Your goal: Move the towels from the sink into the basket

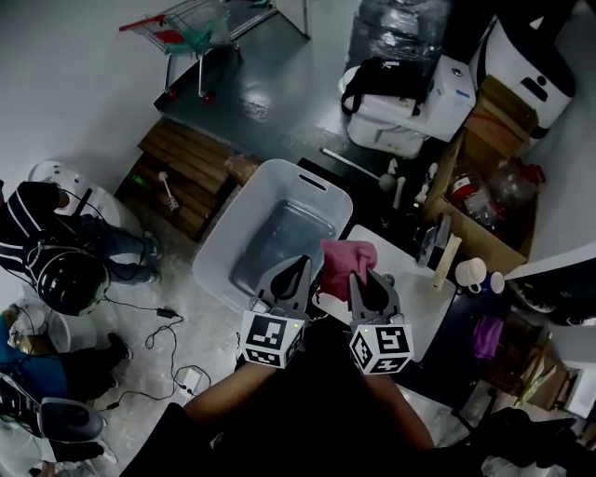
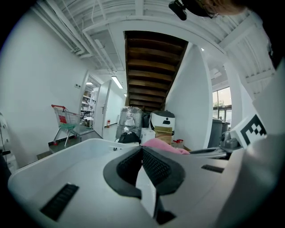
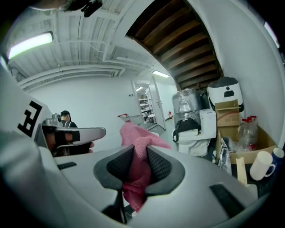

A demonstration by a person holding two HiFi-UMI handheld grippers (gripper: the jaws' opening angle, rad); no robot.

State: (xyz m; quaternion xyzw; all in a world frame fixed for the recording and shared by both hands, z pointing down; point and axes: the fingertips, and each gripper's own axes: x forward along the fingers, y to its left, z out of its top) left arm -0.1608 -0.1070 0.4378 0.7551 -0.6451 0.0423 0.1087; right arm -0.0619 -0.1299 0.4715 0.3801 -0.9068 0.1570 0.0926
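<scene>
Nearest to the person, the two tongs are side by side at the near edge of the grey basket (image 1: 222, 238). The left tongs (image 1: 296, 268) are over its near rim and the right tongs (image 1: 370, 279) are just to the right of the basket. The right tongs are clenched on the pink towel (image 1: 346, 257). The head view shows the towel only as a bunch, just outside the right rim of the basket and above a white surface (image 1: 414, 298). The right gripper view shows more. There the towel (image 3: 135, 139) stands with its long axis up and down between the pads of the right tongs (image 3: 136, 155), with one end above them and the other hanging below. The left gripper view shows the left tongs (image 2: 142, 151) clenched with the tips together and nothing between them. The basket rim (image 2: 92, 141) and the towel (image 2: 163, 144) are in front of them. A white mug (image 1: 470, 272) stands to the right of the basket. Beyond the basket is a cardboard box (image 3: 227, 115), but its print is too small to read. The cube on each tongs carries only black and white squares. Far behind the basket, a shopping trolley (image 1: 191, 26) stands on the floor.
</scene>
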